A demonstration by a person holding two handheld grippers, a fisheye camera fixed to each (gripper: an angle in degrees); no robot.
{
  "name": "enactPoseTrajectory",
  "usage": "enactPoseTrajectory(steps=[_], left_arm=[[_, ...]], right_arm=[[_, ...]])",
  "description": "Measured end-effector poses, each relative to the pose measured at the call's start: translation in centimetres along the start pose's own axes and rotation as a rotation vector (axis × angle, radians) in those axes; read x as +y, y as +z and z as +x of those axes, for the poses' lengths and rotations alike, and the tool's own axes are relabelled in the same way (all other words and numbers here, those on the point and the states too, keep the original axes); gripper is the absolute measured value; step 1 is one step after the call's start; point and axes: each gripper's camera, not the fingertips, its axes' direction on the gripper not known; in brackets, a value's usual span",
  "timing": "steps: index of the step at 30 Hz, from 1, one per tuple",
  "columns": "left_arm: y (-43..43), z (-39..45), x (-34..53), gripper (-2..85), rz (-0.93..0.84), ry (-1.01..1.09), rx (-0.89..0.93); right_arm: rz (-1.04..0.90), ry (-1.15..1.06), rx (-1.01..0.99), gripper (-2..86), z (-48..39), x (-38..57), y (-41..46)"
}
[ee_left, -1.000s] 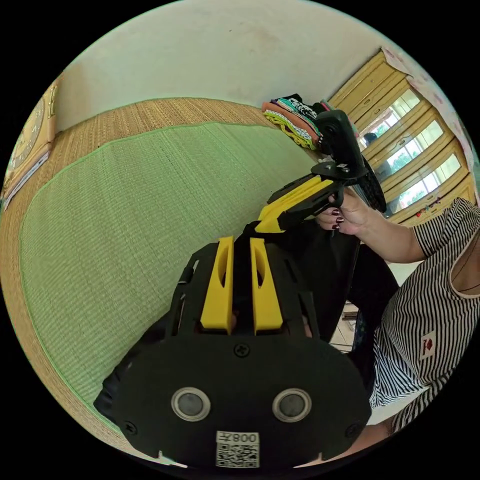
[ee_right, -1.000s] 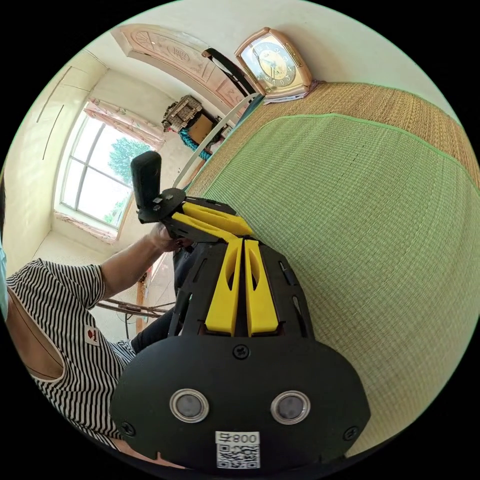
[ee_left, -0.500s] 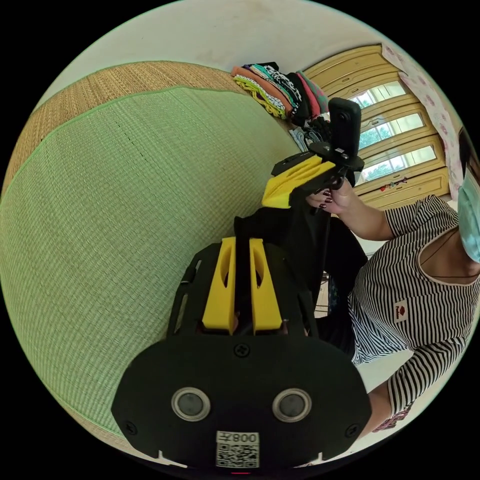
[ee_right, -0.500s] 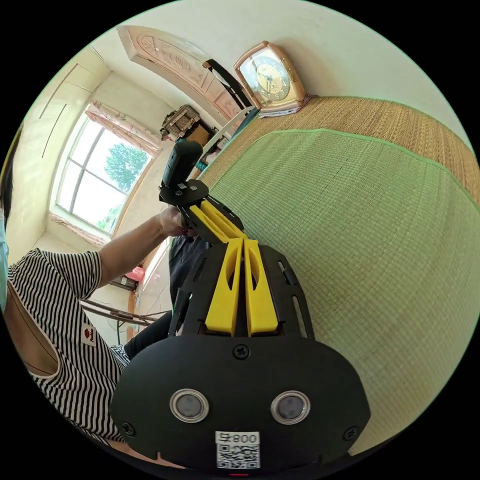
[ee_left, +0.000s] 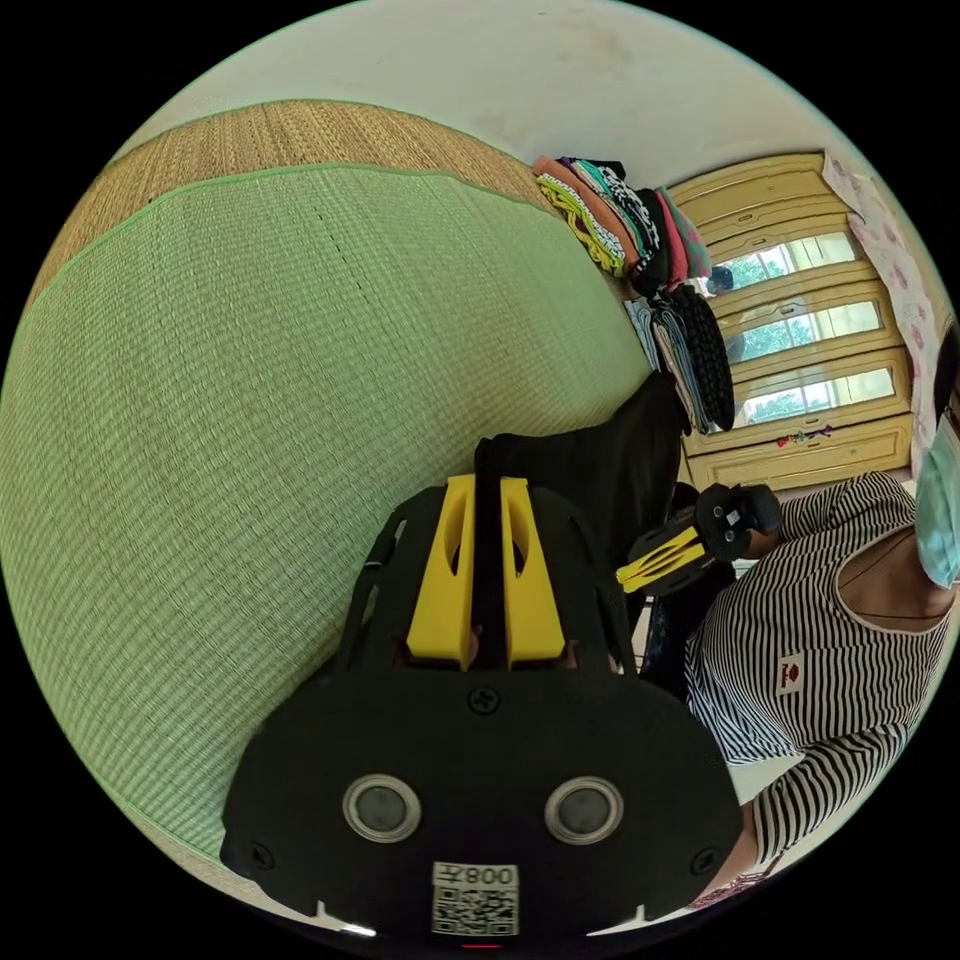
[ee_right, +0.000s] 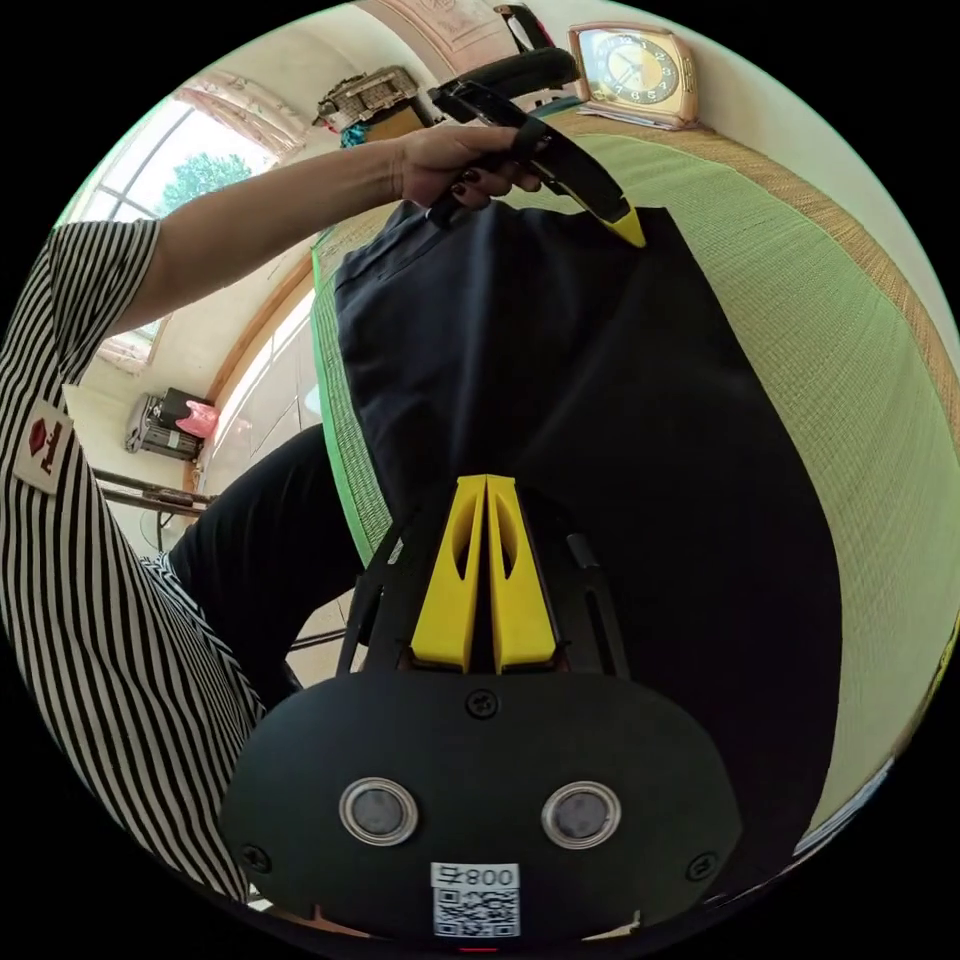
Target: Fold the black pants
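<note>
The black pants (ee_right: 600,400) hang spread between the two grippers, draping onto the green mat (ee_left: 250,400) under them. The left gripper (ee_left: 487,478) has its fingers pressed together, pinching a fabric edge. The right gripper (ee_right: 487,482) has fingers closed at the cloth, though the bite itself is hidden. The likely trouble: if either thin pinch slips, that corner drops and the pants land bunched; uneven pulling could also skew the spread.
</note>
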Motion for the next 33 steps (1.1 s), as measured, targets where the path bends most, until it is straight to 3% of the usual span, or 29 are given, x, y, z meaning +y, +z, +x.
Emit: enactPoseTrajectory(steps=[12,20,24,28,29,33], left_arm=[[0.6,-0.4,1.4,3.5,0.034,-0.069,0.036],[-1.2,4.8,6.8,6.5,0.274,-0.058,-0.016],[1.8,9.1,10.9,5.1,0.199,-0.041,-0.054],[5.4,11.5,14.9,2.3,0.074,-0.077,-0.146],[5.3,11.9,15.9,1.5,0.128,-0.086,-0.162],[5.4,12.3,16.8,0.5,0.118,-0.089,-0.158]], right_arm=[[0.036,0.041,-0.034,0.2,-1.7,2.8,-0.4],[0.070,0.072,0.034,0.1,-2.9,4.4,-1.9],[0.183,0.149,0.122,0.1,-1.3,5.2,-5.2],[0.173,0.247,0.238,0.2,1.6,6.2,-6.4],[0.152,0.288,0.265,0.2,2.7,6.6,-6.1],[0.182,0.360,0.175,0.2,4.3,8.3,-6.3]])
